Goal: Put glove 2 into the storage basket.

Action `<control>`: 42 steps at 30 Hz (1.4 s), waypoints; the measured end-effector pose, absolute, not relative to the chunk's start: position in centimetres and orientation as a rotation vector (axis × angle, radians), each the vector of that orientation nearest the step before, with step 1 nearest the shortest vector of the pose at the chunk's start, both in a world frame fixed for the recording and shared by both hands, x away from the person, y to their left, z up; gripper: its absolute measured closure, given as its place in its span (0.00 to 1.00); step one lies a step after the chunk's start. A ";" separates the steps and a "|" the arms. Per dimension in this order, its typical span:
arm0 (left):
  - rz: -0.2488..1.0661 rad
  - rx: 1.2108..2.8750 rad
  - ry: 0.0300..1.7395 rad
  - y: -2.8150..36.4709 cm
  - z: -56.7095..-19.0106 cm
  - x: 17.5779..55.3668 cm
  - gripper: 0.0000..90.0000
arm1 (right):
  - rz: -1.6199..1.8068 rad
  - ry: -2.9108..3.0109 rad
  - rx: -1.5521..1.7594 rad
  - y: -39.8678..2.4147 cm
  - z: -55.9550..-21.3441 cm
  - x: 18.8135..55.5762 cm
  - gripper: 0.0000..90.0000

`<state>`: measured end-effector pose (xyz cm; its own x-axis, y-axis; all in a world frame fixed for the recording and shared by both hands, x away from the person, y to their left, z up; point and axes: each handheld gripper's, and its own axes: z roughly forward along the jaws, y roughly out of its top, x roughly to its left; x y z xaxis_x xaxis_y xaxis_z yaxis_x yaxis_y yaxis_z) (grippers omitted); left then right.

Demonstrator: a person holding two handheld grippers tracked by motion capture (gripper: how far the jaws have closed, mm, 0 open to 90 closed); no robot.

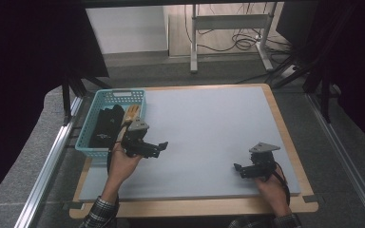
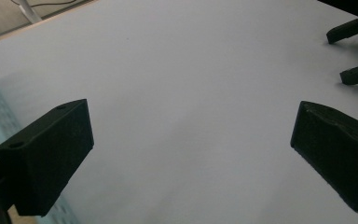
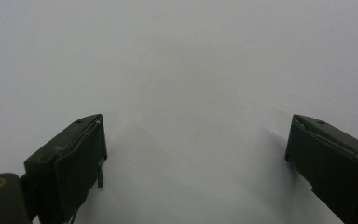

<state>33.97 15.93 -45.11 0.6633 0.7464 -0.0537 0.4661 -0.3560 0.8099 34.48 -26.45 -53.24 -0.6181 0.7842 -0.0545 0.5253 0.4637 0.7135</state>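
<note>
A pale grey worktop (image 1: 209,133) with a wooden edge is sitting in a dim room, with dark curtains at both sides and a desk frame and cables on the floor beyond. A turquoise plastic basket (image 1: 91,127) is resting at the worktop's far left corner, holding folded black cloth (image 1: 105,126) and, beside it to the right, something tan (image 1: 131,114) that is too small to identify.

A person is holding a tool in each hand. The left tool (image 1: 160,147) is hovering just beside the basket's right wall, pointing right across the bare surface, its jaws spread wide and holding nothing. The right tool (image 1: 238,169) is resting near the front right of the worktop, well apart from the basket, pointing left, its jaws also spread and empty.

The basket's long axis is running away from the person. Its contents are lying behind and to the left of the left tool, so the left hand is much the nearer and would likely need to turn back toward the basket to reach in.
</note>
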 end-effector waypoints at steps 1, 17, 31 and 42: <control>0.408 2.019 0.935 15.8 -45.2 33.9 0.00 | 0.948 2.341 1.103 -26.4 -53.2 34.5 0.06; 0.356 2.036 0.836 12.4 -46.6 32.9 0.00 | 0.948 2.341 1.102 -26.5 -53.2 34.5 0.06; 0.319 2.064 0.813 10.5 -49.2 32.0 0.00 | 0.949 2.341 1.102 -26.5 -53.2 34.5 0.06; 0.307 2.102 0.821 10.0 -51.5 32.0 0.00 | 0.949 2.341 1.102 -26.4 -53.2 34.5 0.06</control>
